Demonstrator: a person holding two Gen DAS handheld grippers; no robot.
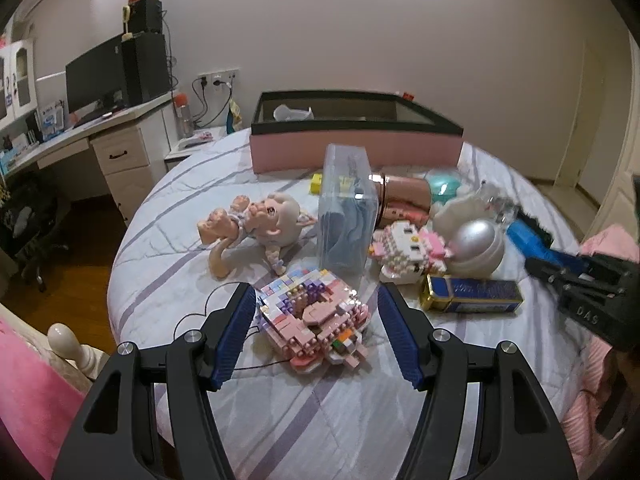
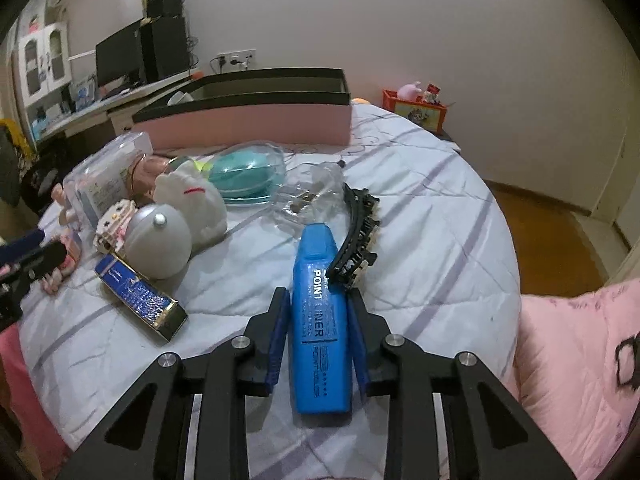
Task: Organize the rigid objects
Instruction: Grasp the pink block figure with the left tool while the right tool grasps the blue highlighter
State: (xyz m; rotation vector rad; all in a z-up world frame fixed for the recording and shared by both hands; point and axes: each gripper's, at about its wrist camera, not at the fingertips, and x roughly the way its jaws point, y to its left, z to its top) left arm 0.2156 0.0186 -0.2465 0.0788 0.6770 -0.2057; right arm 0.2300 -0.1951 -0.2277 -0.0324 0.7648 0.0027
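Striped white quilt [image 2: 420, 216] on a bed, desk [image 1: 80, 136] beside, bare pale wall [image 1: 400, 40] behind

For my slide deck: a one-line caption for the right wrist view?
Right gripper closed on a blue highlighter beside a black hair clip on the bed.

A blue highlighter [image 2: 320, 332] lies lengthwise on the bed, printed side up; a pink brick model [image 1: 316, 320] sits flat nearby.
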